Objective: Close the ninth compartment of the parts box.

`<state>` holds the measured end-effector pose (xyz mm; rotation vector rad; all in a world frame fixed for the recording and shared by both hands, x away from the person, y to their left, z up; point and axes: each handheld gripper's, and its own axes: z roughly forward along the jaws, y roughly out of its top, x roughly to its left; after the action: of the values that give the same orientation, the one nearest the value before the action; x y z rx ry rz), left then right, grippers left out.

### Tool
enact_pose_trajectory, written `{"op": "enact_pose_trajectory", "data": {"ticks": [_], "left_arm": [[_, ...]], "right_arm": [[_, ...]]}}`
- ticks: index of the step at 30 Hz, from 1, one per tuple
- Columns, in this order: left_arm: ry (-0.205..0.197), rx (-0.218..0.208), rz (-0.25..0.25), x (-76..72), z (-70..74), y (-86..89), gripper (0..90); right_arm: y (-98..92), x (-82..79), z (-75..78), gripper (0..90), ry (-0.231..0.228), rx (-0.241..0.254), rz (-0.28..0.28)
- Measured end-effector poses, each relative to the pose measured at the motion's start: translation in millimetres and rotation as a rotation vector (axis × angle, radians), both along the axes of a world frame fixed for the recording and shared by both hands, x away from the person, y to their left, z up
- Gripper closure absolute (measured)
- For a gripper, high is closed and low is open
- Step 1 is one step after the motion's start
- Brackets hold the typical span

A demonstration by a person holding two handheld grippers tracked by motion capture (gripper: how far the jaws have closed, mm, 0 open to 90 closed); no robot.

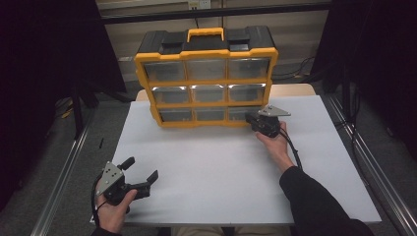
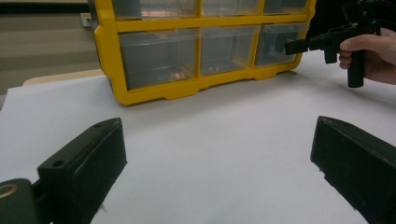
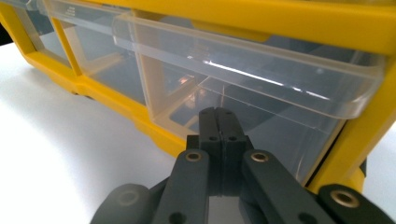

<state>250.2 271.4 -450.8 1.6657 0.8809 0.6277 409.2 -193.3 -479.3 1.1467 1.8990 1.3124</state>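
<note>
A yellow organizer (image 1: pixel 206 52) with clear plastic drawers and a black top stands upright at the back of the white table (image 1: pixel 211 167). My right gripper (image 1: pixel 248 118) is shut with nothing between its jaws. Its tips point at the front of the bottom right drawer (image 3: pixel 261 93), just under the drawer's clear lip; whether they touch it I cannot tell. The left gripper view shows that right gripper (image 2: pixel 289 46) level in a hand, in front of the same drawer (image 2: pixel 275 44). My left gripper (image 1: pixel 141 168) rests open and empty near the table's front left corner, aimed at the organizer (image 2: pixel 154 93).
Metal rails (image 1: pixel 64 172) run along the floor on both sides of the table. Dark curtains hang at left and right. A black cable (image 1: pixel 295 152) trails from the right gripper along the forearm. Bare white tabletop lies between the two grippers.
</note>
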Motion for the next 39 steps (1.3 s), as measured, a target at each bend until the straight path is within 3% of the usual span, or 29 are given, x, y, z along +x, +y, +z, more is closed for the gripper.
{"op": "enact_pose_trajectory", "data": {"ticks": [9, 24, 31, 39], "left_arm": [[0.003, -0.002, 0.002, 1.4, -0.5, -0.5, 3.3], [0.018, -0.011, 0.007, 4.9, -2.9, -1.7, 3.3], [0.012, -0.008, 0.005, 4.5, -2.6, -0.9, 3.3], [0.010, -0.005, 0.002, 4.4, -2.1, -0.5, 3.3]], "right_arm": [[-3.1, 5.9, 2.9, 90.0, 0.004, 0.007, -0.025], [-1.9, 11.1, 1.5, 90.0, 0.007, 0.009, -0.017], [-7.8, 1.7, 6.2, 78.3, 0.007, 0.039, -0.012], [-12.9, -10.8, 9.4, 51.8, 0.021, 0.082, -0.019]]}}
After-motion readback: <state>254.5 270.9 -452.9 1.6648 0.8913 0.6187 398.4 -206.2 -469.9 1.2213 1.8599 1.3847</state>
